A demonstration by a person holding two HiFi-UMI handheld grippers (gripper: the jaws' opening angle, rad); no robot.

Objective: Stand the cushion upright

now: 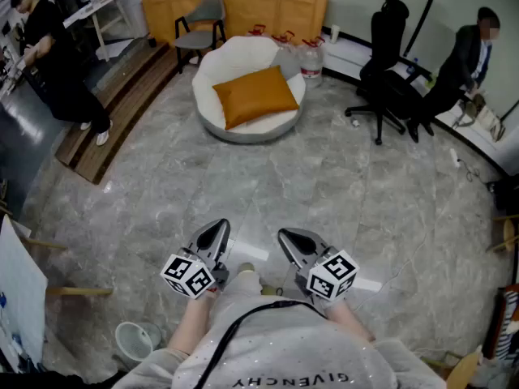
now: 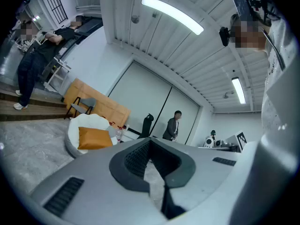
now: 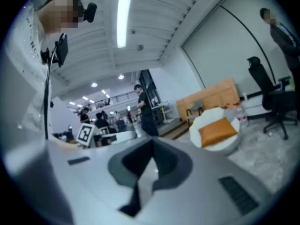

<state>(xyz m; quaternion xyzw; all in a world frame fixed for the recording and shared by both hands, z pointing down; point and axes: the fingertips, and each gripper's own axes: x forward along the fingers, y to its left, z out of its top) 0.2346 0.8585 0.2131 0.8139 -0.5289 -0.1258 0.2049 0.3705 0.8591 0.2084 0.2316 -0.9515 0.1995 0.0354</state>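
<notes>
ahead: I see the cushion [image 1: 254,96] lying on the round seat [image 1: 235,59], well apart from my left gripper [image 1: 216,227] and right gripper [image 1: 287,237], which sit side by side near me | behind seat: armchair [image 1: 201,23], bottles [image 1: 311,59] | right of seat: office chair [image 1: 385,71] | left of seat: steps [image 1: 122,96]

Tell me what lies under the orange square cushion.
The orange square cushion lies on a round white padded seat; the seat surface directly beneath it is covered.
</notes>
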